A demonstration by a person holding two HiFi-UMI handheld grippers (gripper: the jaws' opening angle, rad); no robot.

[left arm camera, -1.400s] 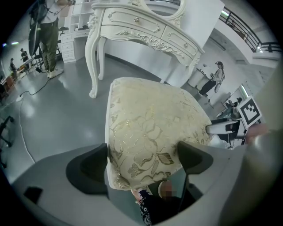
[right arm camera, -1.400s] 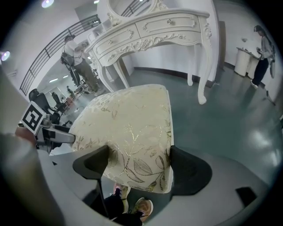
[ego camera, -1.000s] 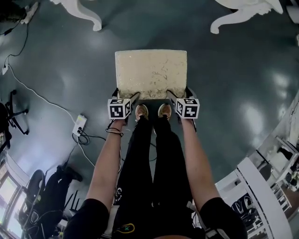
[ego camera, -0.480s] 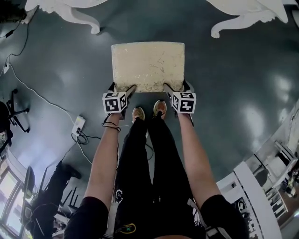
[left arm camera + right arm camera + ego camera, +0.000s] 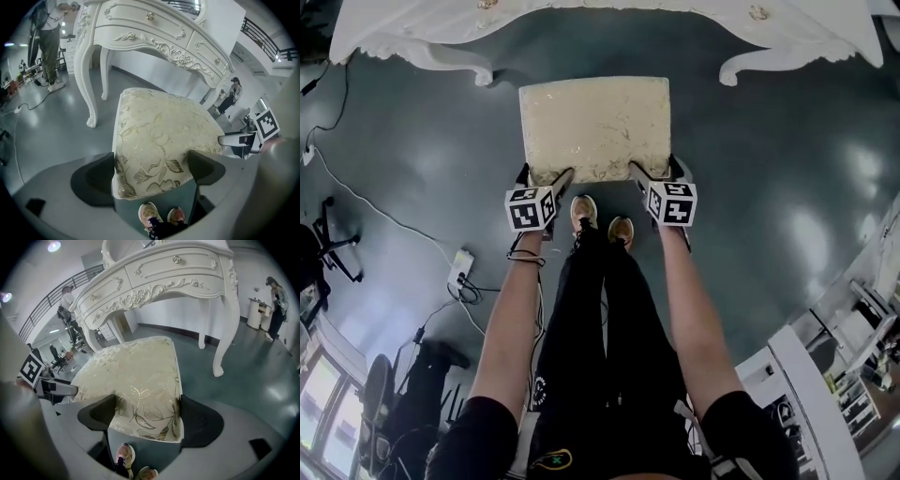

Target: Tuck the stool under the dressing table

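Pushed nearer the dressing table (image 5: 412, 28), the stool (image 5: 595, 127) has left tool (image 5: 150, 173) and right tool (image 5: 147, 417) clenched on its corners.

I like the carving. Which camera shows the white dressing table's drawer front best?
The right gripper view: the white carved dressing table faces it, with drawers, knobs and scrollwork plain. The left gripper view shows the same front, more slanted. The head view looks down on only its top edge and curved legs.

Lab/office hall, mezz. railing (image 5: 265, 41), office chair (image 5: 321, 251)
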